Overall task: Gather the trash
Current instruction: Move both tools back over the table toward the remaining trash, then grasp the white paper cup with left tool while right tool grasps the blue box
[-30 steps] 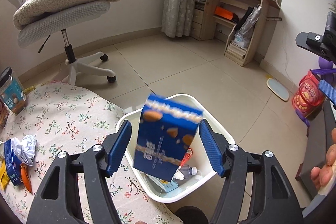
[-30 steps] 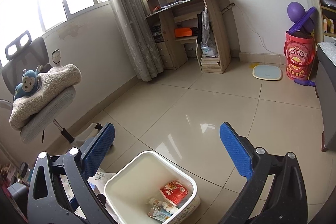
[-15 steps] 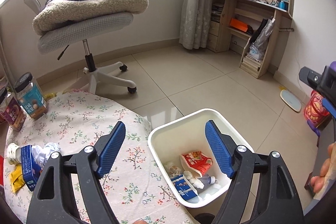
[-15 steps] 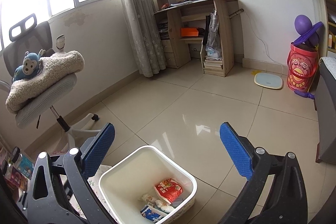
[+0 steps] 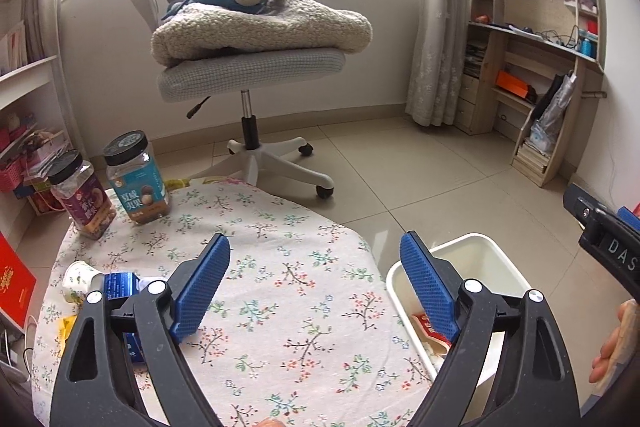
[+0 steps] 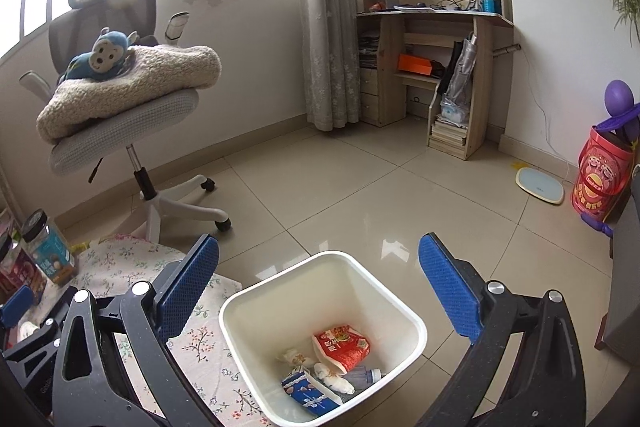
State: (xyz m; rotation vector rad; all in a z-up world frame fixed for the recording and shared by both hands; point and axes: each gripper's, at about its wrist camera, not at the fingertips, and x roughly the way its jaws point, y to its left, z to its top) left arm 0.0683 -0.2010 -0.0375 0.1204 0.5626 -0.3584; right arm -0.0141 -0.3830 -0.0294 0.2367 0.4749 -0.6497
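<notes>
My left gripper [image 5: 316, 287] hangs over the floral tablecloth [image 5: 280, 291], its jaws opening with nothing between them. The white bin [image 5: 476, 251] stands to its right off the table edge. At the table's left lie a blue carton [image 5: 118, 285], a paper cup [image 5: 78, 279] and a yellow wrapper [image 5: 64, 327]. My right gripper [image 6: 320, 291] is open and empty above the white bin [image 6: 396, 303]. Inside the bin lie a blue box [image 6: 308, 393], a red packet [image 6: 344, 345] and crumpled tissue [image 6: 332, 381].
Two snack jars [image 5: 136, 179] stand at the table's far left. An office chair [image 5: 248, 75] with a blanket and plush monkey is beyond the table. A wooden desk [image 6: 436, 67] lines the far wall. A red tin [image 6: 604, 183] sits on the floor at right.
The blue box dropped from my left gripper into the bin. That gripper then swung left over the table with its jaws spreading. My right gripper shifted and rolled, staying open over the bin.
</notes>
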